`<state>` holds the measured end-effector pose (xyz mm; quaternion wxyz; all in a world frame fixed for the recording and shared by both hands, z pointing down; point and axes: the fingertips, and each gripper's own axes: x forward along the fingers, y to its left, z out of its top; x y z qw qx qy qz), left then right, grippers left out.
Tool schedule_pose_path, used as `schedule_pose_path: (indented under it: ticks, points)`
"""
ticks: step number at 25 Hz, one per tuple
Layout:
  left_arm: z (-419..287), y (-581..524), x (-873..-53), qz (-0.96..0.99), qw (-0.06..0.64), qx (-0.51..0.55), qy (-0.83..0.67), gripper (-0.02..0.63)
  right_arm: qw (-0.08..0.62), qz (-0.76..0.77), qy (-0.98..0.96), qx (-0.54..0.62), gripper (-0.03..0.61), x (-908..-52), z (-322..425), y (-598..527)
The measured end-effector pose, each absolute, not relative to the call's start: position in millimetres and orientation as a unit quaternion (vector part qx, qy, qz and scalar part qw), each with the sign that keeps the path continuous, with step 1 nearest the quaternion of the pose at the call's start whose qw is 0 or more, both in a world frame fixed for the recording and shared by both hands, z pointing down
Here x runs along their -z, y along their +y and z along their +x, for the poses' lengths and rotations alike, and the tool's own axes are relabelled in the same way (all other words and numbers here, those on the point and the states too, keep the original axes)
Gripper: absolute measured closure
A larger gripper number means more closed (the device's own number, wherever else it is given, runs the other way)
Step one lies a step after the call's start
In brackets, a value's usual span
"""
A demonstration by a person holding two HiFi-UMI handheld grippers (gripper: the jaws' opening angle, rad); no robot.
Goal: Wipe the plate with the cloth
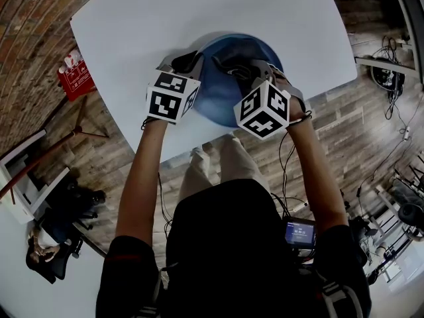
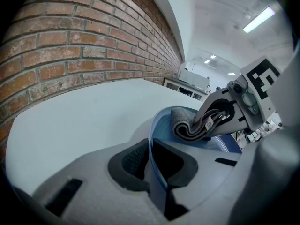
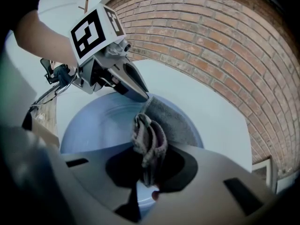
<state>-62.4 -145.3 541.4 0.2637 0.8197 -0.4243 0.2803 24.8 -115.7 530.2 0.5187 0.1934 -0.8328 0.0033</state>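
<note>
A blue plate (image 1: 222, 95) rests on the white table (image 1: 132, 25), close to its near edge. My left gripper (image 2: 152, 165) is shut on the plate's rim (image 2: 151, 139), which runs as a thin blue edge between the pads. A folded grey cloth (image 3: 149, 142) is pinched in my right gripper (image 3: 147, 165), and its free end lies on the plate's (image 3: 98, 123) inner surface. From the left gripper view the cloth (image 2: 190, 125) shows rolled against the inside of the plate. In the head view the left gripper (image 1: 191, 63) and the right gripper (image 1: 233, 66) sit side by side over the plate.
A brick wall (image 2: 70, 46) runs beside the table. The table's near edge (image 1: 179, 152) is just below the plate. On the wooden floor stand a red box (image 1: 76, 77) at left and cables with stands (image 1: 391, 78) at right.
</note>
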Motion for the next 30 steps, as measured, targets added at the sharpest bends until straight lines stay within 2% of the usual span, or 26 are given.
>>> schedule_pose_path:
  ticks: [30]
  points:
    - [-59.5,-146.3,-540.9,0.817,0.263,-0.277,-0.432,0.571,0.555,0.189,-0.810,-0.019,0.528,-534.5,67.2,-90.7]
